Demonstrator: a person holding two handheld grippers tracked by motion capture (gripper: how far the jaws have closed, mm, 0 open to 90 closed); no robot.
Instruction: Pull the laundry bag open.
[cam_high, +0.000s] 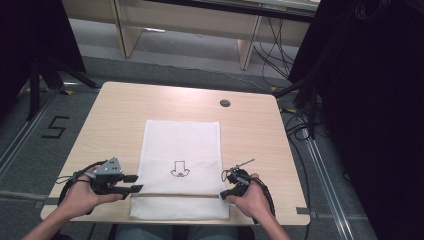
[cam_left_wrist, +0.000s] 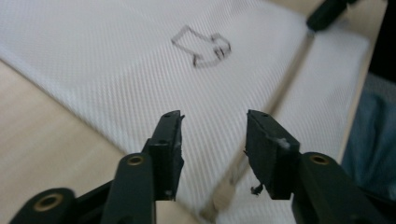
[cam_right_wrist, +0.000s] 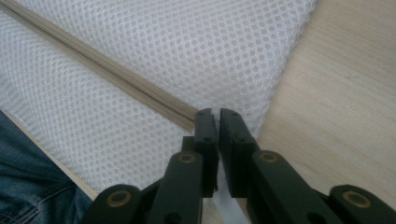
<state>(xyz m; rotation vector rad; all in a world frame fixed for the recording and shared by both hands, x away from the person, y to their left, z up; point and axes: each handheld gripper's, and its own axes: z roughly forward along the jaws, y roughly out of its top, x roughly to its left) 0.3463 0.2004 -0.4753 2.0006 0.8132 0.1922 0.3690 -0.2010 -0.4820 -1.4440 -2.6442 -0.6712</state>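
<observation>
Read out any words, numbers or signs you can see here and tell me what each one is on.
"5": black mark on the grey floor, left of the table.
White cloth: a small black outline drawing, not letters; no words on it.
Nothing else readable.

A: My left gripper (cam_high: 131, 183)?

B: Black body, grey three-cornered plate on top, black cable looping off the back. Two flat black jaws, brass rivets at the joints.

A: My right gripper (cam_high: 225, 194)?

B: Black too, same brass rivets on the arms, thin metal rod sticking off the top, black cable looped behind.

A: Clothes?

B: Bare forearms, blue jeans.
</observation>
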